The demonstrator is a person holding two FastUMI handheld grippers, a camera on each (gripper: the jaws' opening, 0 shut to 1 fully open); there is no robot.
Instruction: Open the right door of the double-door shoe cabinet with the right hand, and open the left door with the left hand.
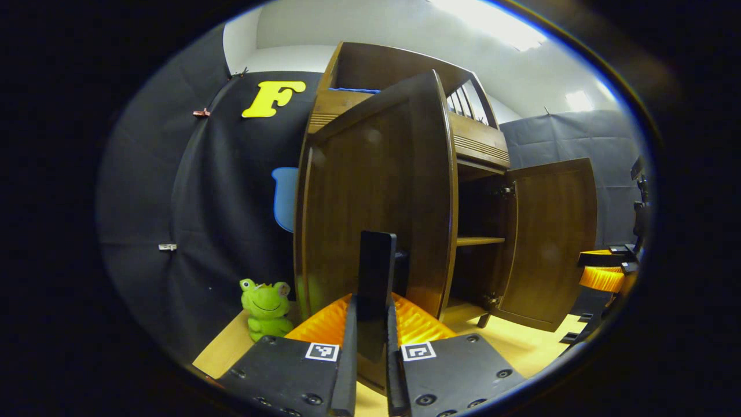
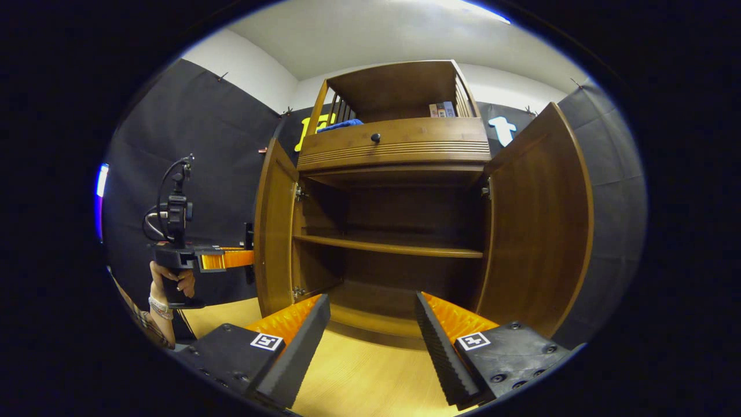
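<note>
The brown wooden shoe cabinet [image 2: 399,145] stands with both doors swung open, showing a bare inner shelf [image 2: 388,247]. In the left gripper view, my left gripper [image 1: 370,307] is shut on the dark upright handle [image 1: 376,260] of the left door [image 1: 370,197], whose outer face is right in front of the camera. The right door [image 1: 550,243] hangs open further off. In the right gripper view, my right gripper [image 2: 371,298] is open, holds nothing and faces the cabinet's interior a little way back. The left door [image 2: 273,231] and right door [image 2: 538,226] flank it, and a hand holds the left gripper [image 2: 228,259] at the left door's outer side.
A green frog plush [image 1: 265,310] sits on the light wooden floor [image 2: 353,376] left of the cabinet. Above the doors is a drawer with a small knob [image 2: 375,137]. A blue cloth [image 2: 341,124] and some books [image 2: 443,109] lie in the top compartment.
</note>
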